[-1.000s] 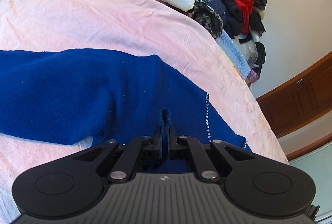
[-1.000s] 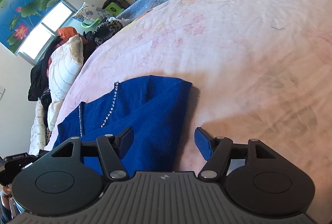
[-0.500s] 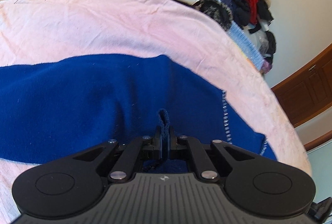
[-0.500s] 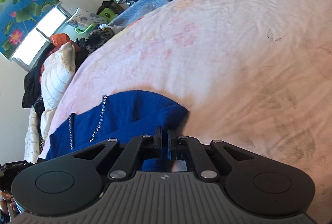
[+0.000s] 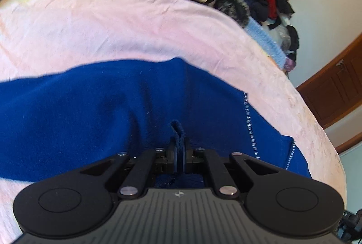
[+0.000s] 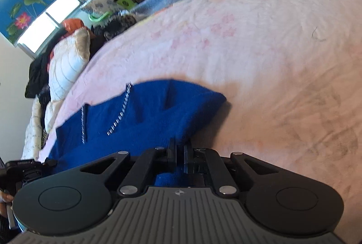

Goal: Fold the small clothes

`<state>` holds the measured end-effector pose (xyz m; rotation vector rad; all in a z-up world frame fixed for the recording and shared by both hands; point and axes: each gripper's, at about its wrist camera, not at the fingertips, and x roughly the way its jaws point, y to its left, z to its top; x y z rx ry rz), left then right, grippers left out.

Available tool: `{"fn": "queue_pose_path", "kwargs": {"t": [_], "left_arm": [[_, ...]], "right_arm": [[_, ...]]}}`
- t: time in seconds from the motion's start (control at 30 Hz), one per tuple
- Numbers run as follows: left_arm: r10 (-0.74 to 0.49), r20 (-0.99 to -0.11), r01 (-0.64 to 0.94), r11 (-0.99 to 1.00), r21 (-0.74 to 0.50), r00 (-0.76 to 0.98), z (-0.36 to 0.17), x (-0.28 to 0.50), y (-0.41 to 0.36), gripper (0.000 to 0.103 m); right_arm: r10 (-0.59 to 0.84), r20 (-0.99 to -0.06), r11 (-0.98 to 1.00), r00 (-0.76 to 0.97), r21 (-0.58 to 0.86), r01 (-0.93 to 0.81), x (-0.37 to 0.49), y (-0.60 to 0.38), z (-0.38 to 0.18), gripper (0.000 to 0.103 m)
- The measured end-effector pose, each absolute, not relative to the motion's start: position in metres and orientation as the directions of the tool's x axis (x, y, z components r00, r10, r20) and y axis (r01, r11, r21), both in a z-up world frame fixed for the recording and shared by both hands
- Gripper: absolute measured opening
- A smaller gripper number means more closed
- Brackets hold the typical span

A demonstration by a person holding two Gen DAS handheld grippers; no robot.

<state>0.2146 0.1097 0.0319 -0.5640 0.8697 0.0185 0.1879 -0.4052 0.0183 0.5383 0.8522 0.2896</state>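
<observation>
Pinching the near hem, the left gripper (image 5: 179,154) and right gripper (image 6: 179,154) are both clamped on the blue top (image 5: 95,112), which lies across the bed (image 5: 113,24), likely so the edge lifts evenly for folding.

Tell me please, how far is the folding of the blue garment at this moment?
Done: both grips are made. The left gripper is shut on a pinch of the blue garment, and the right gripper is shut on its edge. In hand: the cloth is held at two places above the pink bedsheet. Left: no finished fold shows; the garment is mostly spread out, so folding and laying flat remain.
</observation>
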Motion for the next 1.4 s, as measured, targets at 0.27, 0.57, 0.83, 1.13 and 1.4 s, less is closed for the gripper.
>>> {"fn": "queue_pose_path", "kwargs": {"t": [0.27,0.57,0.83,1.13,1.4], "left_arm": [[-0.214,-0.753,-0.27,0.844,-0.463,0.622,0.014,0.214,0.115,0.006],[-0.155,-0.627,-0.393,0.66,-0.641,0.763,0.053,0.128,0.195,0.008],[0.068,-0.596,-0.599,0.155,-0.786,0.8,0.029,0.009,0.314,0.013],[0.25,-0.652,-0.645,-0.121,-0.755,0.716,-0.017,-0.075,0.386,0.055],[0.242,-0.653,-0.663,-0.053,-0.747,0.717,-0.027,-0.054,0.398,0.054]], "right_arm": [[0.409,-0.655,0.827,0.635,0.56,0.045,0.185,-0.412,0.01,0.027],[0.443,-0.57,0.871,0.692,0.455,-0.184,0.15,-0.35,0.062,0.057],[0.449,-0.653,0.892,0.61,0.372,-0.258,0.149,-0.292,0.018,0.062],[0.504,-0.58,0.841,0.641,0.499,-0.21,0.144,-0.306,0.01,0.065],[0.479,-0.585,0.855,0.655,0.48,-0.197,0.143,-0.297,0.01,0.071]]}}
